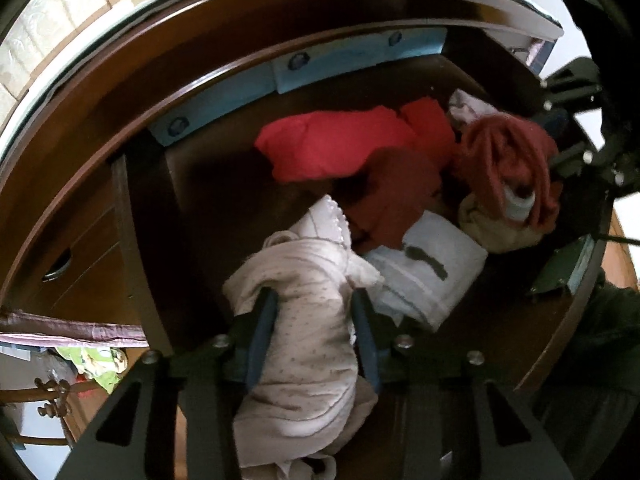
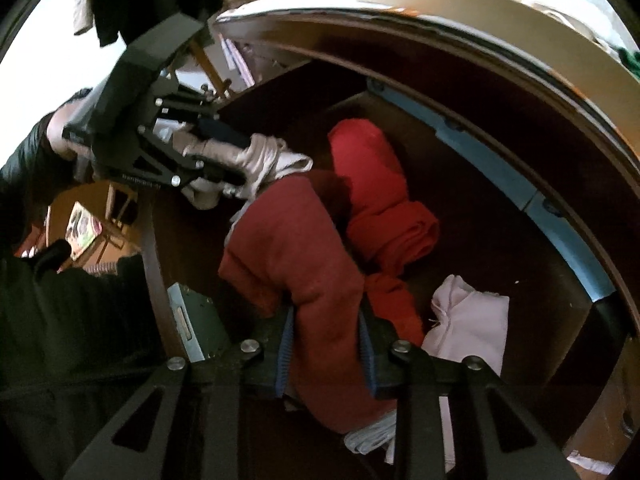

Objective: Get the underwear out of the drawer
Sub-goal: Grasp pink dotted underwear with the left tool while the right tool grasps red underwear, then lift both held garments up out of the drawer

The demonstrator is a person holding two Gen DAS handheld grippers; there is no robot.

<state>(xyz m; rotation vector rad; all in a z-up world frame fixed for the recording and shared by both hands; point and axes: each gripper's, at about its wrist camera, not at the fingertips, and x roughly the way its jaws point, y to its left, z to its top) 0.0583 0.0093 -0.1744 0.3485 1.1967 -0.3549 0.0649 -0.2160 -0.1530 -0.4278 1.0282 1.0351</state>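
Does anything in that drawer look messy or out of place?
Yes. The clothes lie jumbled in the drawer, not stacked: a bright red garment is crumpled at the back, and a dark red piece trails a white scrap underneath.

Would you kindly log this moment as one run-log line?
left hand-held gripper: shut on pale dotted garment | right hand-held gripper: shut on dark red garment | drawer: open

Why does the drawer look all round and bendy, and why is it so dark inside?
Left wrist view: the fisheye lens bends the drawer edges into curves; the dark red cloth is blurred. Right wrist view: same bending, dim wood, window light glaring white.
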